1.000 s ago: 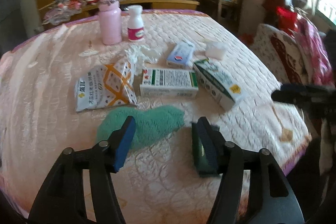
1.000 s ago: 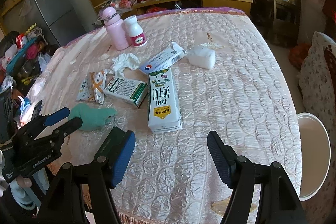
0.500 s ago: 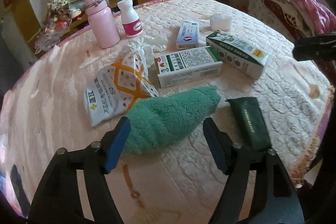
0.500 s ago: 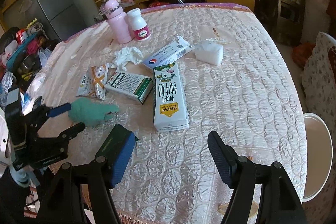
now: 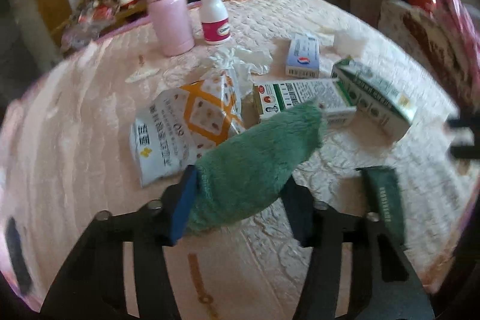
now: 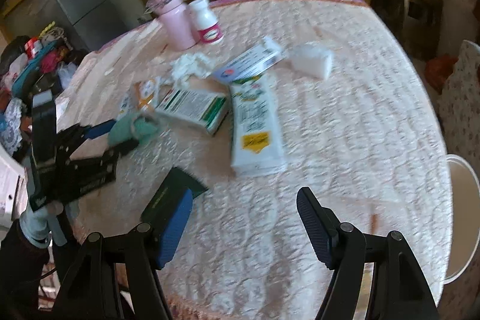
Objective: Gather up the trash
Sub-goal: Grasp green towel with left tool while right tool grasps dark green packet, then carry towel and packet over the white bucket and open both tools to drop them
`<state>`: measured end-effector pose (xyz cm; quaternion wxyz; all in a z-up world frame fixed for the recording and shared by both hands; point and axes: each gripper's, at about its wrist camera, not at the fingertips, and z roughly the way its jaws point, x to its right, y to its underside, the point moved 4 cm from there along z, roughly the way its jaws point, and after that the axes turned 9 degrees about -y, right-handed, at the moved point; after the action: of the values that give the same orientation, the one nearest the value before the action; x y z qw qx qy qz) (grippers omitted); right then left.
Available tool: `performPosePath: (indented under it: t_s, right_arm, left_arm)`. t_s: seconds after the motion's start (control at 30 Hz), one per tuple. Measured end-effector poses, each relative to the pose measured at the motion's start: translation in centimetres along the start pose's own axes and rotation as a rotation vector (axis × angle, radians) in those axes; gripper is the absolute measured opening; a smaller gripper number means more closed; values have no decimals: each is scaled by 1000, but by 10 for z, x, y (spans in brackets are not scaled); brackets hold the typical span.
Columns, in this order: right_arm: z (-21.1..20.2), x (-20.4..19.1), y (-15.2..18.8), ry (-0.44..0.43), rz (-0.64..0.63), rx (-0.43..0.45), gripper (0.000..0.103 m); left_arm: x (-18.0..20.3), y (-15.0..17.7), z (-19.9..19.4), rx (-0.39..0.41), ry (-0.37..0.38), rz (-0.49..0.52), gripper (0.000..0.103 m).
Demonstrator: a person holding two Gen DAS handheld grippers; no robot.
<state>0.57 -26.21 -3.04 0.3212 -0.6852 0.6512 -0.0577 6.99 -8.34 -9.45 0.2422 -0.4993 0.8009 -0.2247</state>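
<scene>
Lifting at its far tip, the green cloth (image 5: 255,158) now sits squeezed between your left gripper (image 5: 240,209) pads — half a second ago those pads only straddled it, and a second ago they were short of it. So your left jaws have narrowed onto the cloth, near the front edge of the table (image 6: 345,116), just beside the snack bag (image 5: 186,122) and partly over the green-and-white box (image 5: 300,101). I judge the grasp is made but barely lifted; the view is blurred, so you are moving fast. Your right gripper (image 6: 243,227) hangs wide and empty, with the dark green packet (image 6: 174,194) by its left pad. The milk carton (image 6: 255,122), blue-and-white box (image 6: 249,62), crumpled tissue (image 6: 189,68) and white block (image 6: 312,62) all wait uncollected — the pink flask (image 6: 174,20) and pill bottle (image 6: 207,20) look like keepers.
</scene>
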Motion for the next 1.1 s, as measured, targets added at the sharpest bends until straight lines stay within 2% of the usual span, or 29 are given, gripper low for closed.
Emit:
performPosePath:
  t_s: [0.07,0.23,0.4,0.57,0.6,0.63,0.67,0.73,1.1]
  right_arm:
    - [12,-10,6,-34,-4,-33,70]
    - [49,-42,18,-88,-31,-105,70]
    - [78,-60,17,-68,-42,-124,70]
    - [91,-71,10,-2,-106,-83,68]
    - [90,-71,10,20,-126,-70,56]
    - [89,-69,10,25,-132,-66,37]
    - [86,-65,10,10,-125,-68,33]
    - [80,-60,12,-15,-112,-69,32]
    - [16,-41,5,-25,-111,33,31]
  left_arm:
    - [-4,3,-10,-11,28,-44,44]
    - [-12,12,-29,-44,46,-114,42]
    - [-17,25,-39,-57,72,-165,42]
    - [-23,32,-44,-66,93,-212,42]
    - [-23,33,-44,-67,94,-215,42]
    - [-22,34,-45,-67,98,-219,42]
    - [-21,34,-46,-67,103,-223,42]
    - [-19,33,-48,-64,117,-227,42]
    - [17,15,-59,-30,157,-200,42]
